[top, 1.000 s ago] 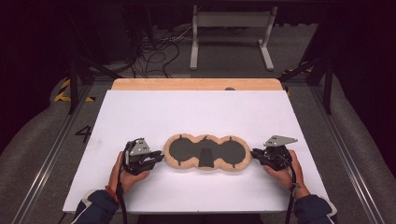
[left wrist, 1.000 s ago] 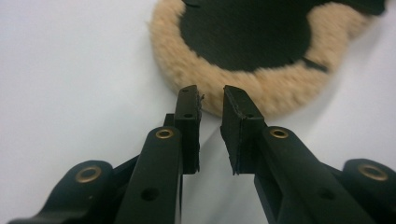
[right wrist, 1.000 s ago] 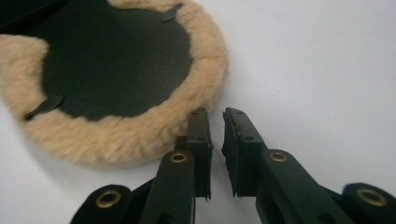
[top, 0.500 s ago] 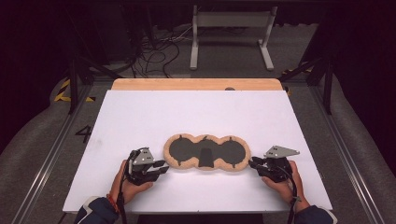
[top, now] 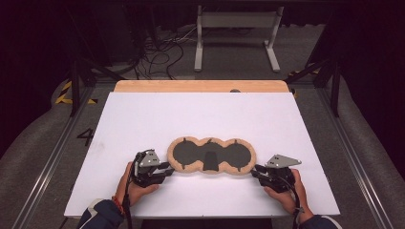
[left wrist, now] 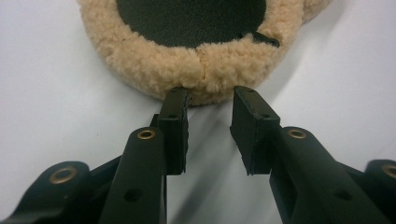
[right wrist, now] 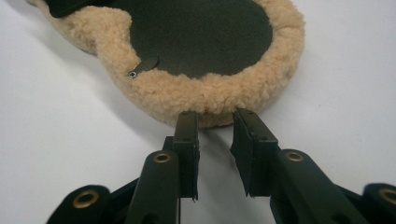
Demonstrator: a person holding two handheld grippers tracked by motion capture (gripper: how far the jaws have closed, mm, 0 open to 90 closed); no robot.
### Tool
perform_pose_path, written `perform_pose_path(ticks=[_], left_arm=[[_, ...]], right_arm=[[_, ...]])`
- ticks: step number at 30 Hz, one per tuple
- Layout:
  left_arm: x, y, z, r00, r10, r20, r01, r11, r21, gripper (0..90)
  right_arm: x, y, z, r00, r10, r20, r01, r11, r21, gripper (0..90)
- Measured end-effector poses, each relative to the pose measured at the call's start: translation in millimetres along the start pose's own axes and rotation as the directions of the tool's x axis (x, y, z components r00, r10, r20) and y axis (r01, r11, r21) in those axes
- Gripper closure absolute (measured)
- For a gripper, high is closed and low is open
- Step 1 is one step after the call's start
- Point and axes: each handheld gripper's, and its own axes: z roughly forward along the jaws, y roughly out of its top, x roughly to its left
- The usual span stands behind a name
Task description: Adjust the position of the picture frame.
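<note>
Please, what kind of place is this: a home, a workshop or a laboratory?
Probably a laboratory or recording studio: a white table framed by metal rails, loose cables on the grey floor behind it, and dark surroundings.

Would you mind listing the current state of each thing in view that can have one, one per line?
Fleece-edged pad: lying flat on the white table, dark side up, not gripped.
Left gripper: open, jaw tips at the pad's fleecy rim.
Right gripper: open, jaw tips at the rim of the opposite end.

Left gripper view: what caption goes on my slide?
Open left gripper jaws at the fleece rim of a dark pad on a white table.
</note>
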Motion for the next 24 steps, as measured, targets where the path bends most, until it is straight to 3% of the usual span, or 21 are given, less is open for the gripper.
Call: perform_pose_path(ticks=[2,7,13,19,21,24], left_arm=[[1.4,0.8,0.7,1.0,-0.007,-0.007,0.007,1.0,0.0,67.8],[4.6,3.5,4.2,0.9999,-0.013,-0.011,0.013,0.9999,0.0,67.9],[6.3,4.6,5.9,0.9997,0.02,-0.014,-0.02,0.9998,0.003,69.8],[12.4,-5.9,-8.0,0.9996,0.022,-0.02,-0.023,0.9993,-0.03,66.6],[12.8,-11.2,-17.5,0.9983,0.037,-0.046,-0.039,0.9985,-0.039,64.1],[14.5,-15.5,-26.4,0.9975,0.025,-0.067,-0.029,0.9979,-0.058,60.6]], right_arm=[[-2.4,-1.0,1.2,0.9998,0.017,-0.009,-0.018,1.0,-0.012,72.0],[-3.0,0.7,3.0,1.0,0.009,-0.003,-0.009,1.0,-0.013,73.4],[-7.3,5.1,7.4,0.9989,-0.008,0.046,0.008,1.0,-0.013,72.1],[-8.5,5.8,2.9,0.9997,0.003,0.025,-0.002,0.999,-0.033,70.4],[-9.1,7.4,1.4,0.9998,0.002,0.021,-0.001,0.999,-0.046,68.9],[-8.2,10.0,-0.1,0.9999,-0.003,0.012,0.004,0.998,-0.062,66.3]])
